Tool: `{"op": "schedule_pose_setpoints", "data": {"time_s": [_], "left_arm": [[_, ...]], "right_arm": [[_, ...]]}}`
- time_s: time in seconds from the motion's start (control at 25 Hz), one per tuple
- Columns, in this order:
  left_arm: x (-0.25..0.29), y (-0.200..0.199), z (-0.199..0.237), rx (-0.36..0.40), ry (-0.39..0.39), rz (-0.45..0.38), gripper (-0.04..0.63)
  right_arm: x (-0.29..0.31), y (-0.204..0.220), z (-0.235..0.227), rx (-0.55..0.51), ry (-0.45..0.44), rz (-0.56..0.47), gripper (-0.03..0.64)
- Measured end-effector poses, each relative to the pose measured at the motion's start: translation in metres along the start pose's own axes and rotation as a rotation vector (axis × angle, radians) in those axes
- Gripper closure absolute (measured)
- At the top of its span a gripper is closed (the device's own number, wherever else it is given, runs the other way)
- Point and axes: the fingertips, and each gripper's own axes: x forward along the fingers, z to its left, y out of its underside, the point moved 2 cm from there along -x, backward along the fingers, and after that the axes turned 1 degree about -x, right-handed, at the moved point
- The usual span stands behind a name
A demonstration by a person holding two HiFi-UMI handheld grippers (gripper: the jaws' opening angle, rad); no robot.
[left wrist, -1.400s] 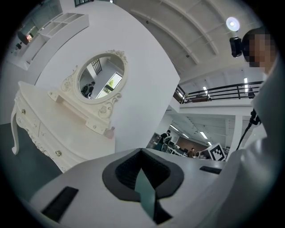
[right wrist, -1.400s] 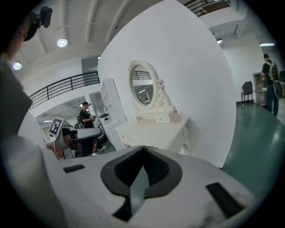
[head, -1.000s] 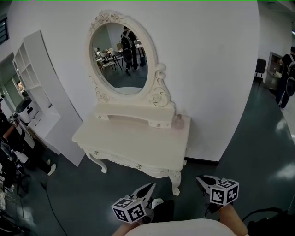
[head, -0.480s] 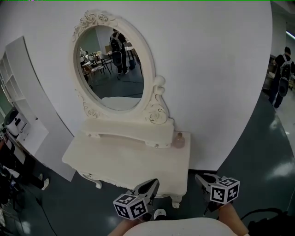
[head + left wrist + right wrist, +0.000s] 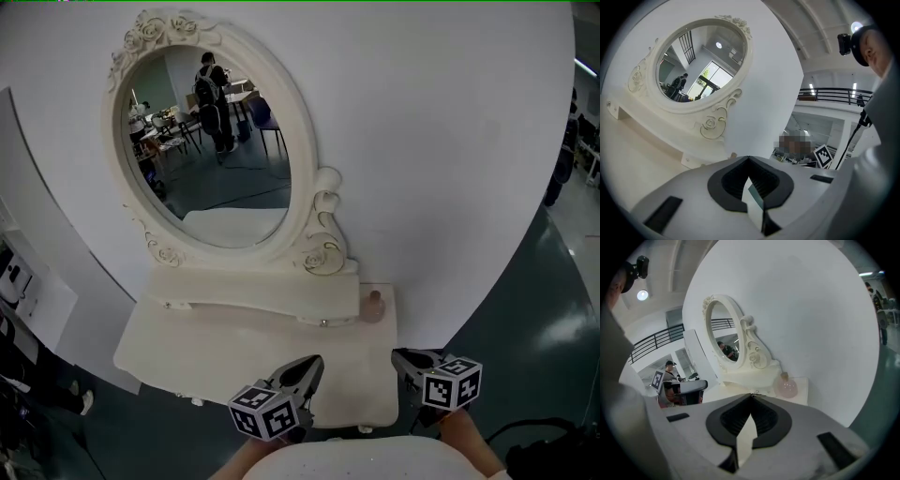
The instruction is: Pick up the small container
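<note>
Coming nearer to the counter (image 5: 216,342), the left gripper (image 5: 312,364) and right gripper (image 5: 401,356) are staying closed, risking bumping over the small container (image 5: 374,306) ahead.

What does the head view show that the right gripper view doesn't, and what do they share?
Only the head view shows both grippers from above, the left gripper and right gripper, near the front edge of the dressing table, and most of its top. Only the right gripper view shows that gripper's jaws up close, shut with nothing between them, plus a balcony railing. Both show the small pink container at the table's back right corner beside the oval mirror.
</note>
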Motion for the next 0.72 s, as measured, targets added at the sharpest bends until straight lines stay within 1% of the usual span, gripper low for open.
{"op": "schedule_pose_setpoints", "data": {"time_s": [0.12, 0.24, 0.36, 0.44, 0.52, 0.72], "left_arm": [[0.015, -0.001, 0.015, -0.007, 0.031, 0.026, 0.595], [0.027, 0.015, 0.032, -0.043, 0.042, 0.064, 0.595], [0.047, 0.033, 0.048, -0.084, 0.031, 0.104, 0.595], [0.058, 0.043, 0.053, -0.101, 0.032, 0.125, 0.595], [0.068, 0.050, 0.056, -0.114, 0.032, 0.139, 0.595], [0.085, 0.064, 0.059, -0.155, -0.012, 0.153, 0.595]], "right_arm": [[0.020, 0.002, -0.008, 0.036, 0.019, 0.012, 0.617], [0.033, 0.015, -0.015, 0.074, 0.039, 0.045, 0.617], [0.044, 0.018, -0.025, 0.088, 0.046, 0.045, 0.617], [0.050, 0.014, -0.030, 0.093, 0.039, 0.023, 0.617], [0.055, 0.014, -0.038, 0.096, 0.031, 0.021, 0.617], [0.070, 0.025, -0.064, 0.096, 0.004, 0.096, 0.615]]}}
